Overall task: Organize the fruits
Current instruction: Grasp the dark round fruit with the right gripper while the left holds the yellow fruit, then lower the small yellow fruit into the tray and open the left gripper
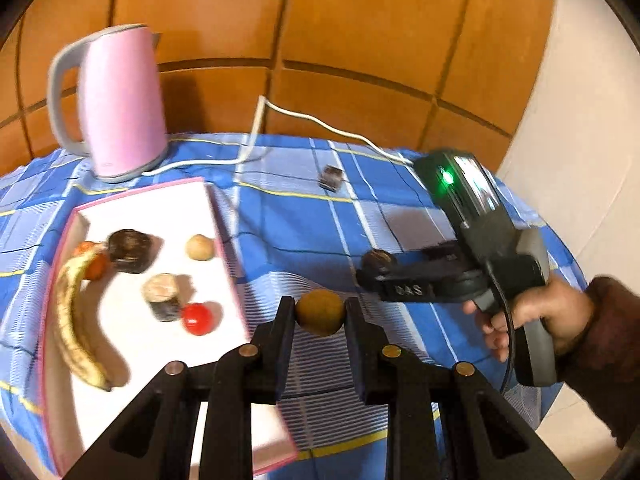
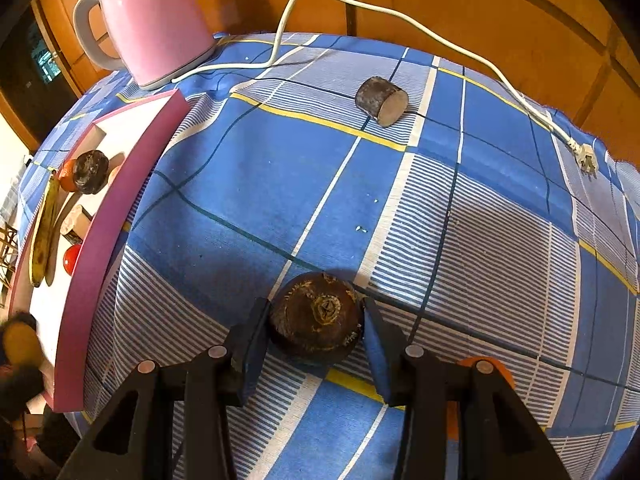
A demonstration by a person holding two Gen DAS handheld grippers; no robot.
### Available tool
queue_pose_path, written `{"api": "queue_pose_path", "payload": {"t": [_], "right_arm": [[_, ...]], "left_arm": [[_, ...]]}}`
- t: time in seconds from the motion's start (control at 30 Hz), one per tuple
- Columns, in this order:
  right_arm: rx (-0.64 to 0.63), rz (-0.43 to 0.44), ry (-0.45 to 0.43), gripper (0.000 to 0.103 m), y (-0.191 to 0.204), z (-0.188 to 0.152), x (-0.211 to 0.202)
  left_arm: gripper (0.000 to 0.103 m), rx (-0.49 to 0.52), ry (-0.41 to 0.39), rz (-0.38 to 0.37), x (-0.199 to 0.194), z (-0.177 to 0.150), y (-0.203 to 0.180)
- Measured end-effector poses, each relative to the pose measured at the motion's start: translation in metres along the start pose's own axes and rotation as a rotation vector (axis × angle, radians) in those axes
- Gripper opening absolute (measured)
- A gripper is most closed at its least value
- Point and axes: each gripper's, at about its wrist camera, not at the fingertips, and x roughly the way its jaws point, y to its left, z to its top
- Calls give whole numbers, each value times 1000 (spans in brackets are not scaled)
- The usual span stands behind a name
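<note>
In the left wrist view, my left claw (image 1: 320,314) was pressed onto a small round brown fruit (image 1: 320,312), one finger on each side of it. The fruit was held above the blue checked cloth (image 1: 304,216), just beside the right edge of the pink-rimmed tray (image 1: 224,236). In the tray I saw a spotted banana (image 1: 76,320), a red tomato (image 1: 197,319), a small pale round fruit (image 1: 200,247), a dark round fruit (image 1: 130,250) and a cut piece with pale face (image 1: 163,296). A pink kettle (image 1: 120,100) stood behind the tray. On the right, a hand (image 1: 536,320) held the right claw (image 1: 370,268), which pointed downward to the surface with a dark thing at its tip.

In the right wrist view, the right claw (image 2: 316,340) was partly spread, and a dark brown round fruit (image 2: 316,326) sat between its fingers on the cloth. The left finger (image 2: 252,340) touched the fruit; if the right one pressed it, I could not tell. A cut dark piece (image 2: 382,100) lay well apart, near the white cord (image 2: 400,16).
</note>
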Motion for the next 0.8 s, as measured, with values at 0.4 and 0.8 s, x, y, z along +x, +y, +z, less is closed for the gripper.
{"api": "queue_pose_path", "payload": {"t": [0.4, 0.8], "right_arm": [[-3, -25, -76, 45, 1, -9, -5], [-1, -44, -102, 45, 4, -10, -8]], "left_arm": [[25, -213, -18, 182, -23, 3, 96], [25, -312, -44, 149, -26, 27, 134]]}}
